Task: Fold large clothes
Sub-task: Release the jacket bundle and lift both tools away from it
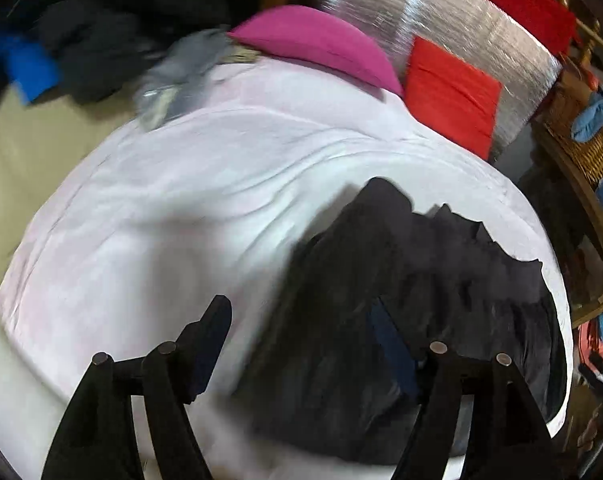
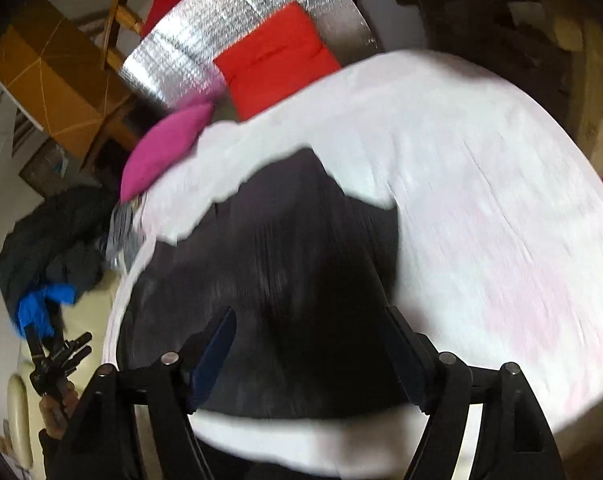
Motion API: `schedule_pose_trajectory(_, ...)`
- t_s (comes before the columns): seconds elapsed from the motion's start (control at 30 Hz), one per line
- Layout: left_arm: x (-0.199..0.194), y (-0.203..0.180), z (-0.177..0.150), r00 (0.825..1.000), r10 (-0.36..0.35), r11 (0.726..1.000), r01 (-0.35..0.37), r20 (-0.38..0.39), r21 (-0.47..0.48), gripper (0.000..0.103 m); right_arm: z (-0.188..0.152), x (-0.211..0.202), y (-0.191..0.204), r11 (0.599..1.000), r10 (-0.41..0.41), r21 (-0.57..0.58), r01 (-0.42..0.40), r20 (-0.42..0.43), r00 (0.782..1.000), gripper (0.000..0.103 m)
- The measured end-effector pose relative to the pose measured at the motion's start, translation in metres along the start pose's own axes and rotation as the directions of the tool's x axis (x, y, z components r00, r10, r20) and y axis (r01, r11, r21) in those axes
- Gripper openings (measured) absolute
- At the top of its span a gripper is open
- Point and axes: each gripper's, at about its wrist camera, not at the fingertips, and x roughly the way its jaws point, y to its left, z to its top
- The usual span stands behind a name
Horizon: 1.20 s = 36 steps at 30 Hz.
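Two claws, left [image 1: 301, 344] and right [image 2: 311, 344], spread apart above dark garment [image 2: 285, 248] on white bed sheet [image 2: 481, 200]; both blurred.

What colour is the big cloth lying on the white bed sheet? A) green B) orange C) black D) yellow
C: the cloth spread on the white sheet is black in both views, lying in front of both open grippers.
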Motion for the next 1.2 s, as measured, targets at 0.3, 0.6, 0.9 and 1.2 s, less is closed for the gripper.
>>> schedule_pose_trajectory(0.3, 0.109, -0.038, 0.074, 0.991, -0.003, 1.000, 0.002, -0.136, -0.004, 0.074, 0.098, 0.124, -0.001, 0.996, -0.080, 0.039, 0.082, -0.056, 0.995, 0.078)
schedule_pose_trajectory(0.6, 0.162, -0.059, 0.074, 0.976, -0.028, 0.994, 0.051, -0.216, 0.099, 0.065, 0.111, 0.190, -0.006, 1.000, -0.007, -0.030, 0.002, -0.172, 0.985, 0.067)
schedule_pose_trajectory(0.9, 0.129, -0.067, 0.097, 0.998, -0.057, 0.995, 0.056, 0.003, 0.085, 0.026, 0.121, 0.142, 0.021, 0.981, -0.090, -0.161, 0.109, 0.122, 0.988, 0.022)
schedule_pose_trajectory(1.2, 0.201, -0.049, 0.088, 0.991, 0.065, 0.997, -0.069, -0.118, -0.032, 0.022, 0.127, 0.173, -0.024, 0.986, -0.166, 0.005, 0.166, 0.091, 0.982, 0.011)
